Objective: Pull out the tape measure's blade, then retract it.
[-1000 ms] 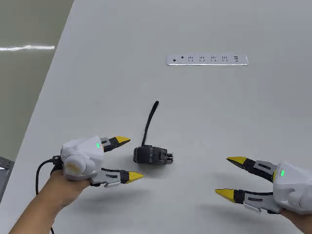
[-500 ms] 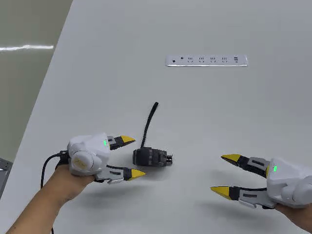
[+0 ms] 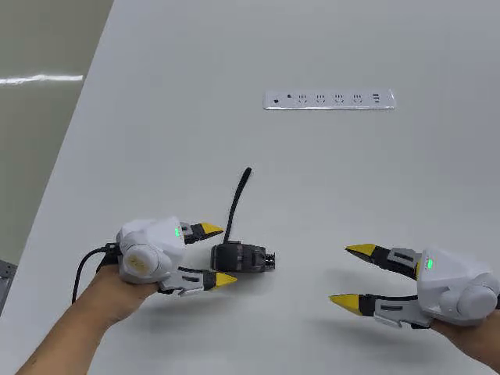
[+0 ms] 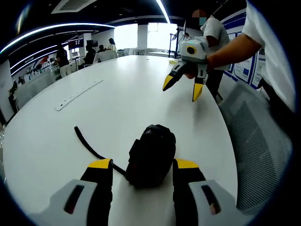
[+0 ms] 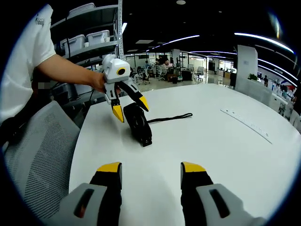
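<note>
A black tape measure [image 3: 241, 258] [image 4: 153, 154] [image 5: 139, 123] lies on the white table [image 3: 312, 180], its black wrist strap [image 3: 237, 198] trailing away from it. My left gripper [image 3: 218, 255] [image 4: 143, 165] [image 5: 129, 106] is open, its yellow-tipped jaws standing either side of the tape measure's near end, not closed on it. My right gripper [image 3: 350, 276] [image 5: 151, 167] [image 4: 181, 89] is open too, low over the table well to the right of the tape measure, pointing toward it with nothing between its jaws.
A white power strip [image 3: 329, 99] [image 4: 77, 94] [image 5: 247, 122] lies flat on the far side of the table. The table's left edge [image 3: 66, 148] drops to the floor. A grey mesh chair [image 5: 37, 155] stands beside the table.
My left gripper has slid right until its jaws flank the tape measure. My right gripper has drifted a little left, toward it. The tape measure has stayed put.
</note>
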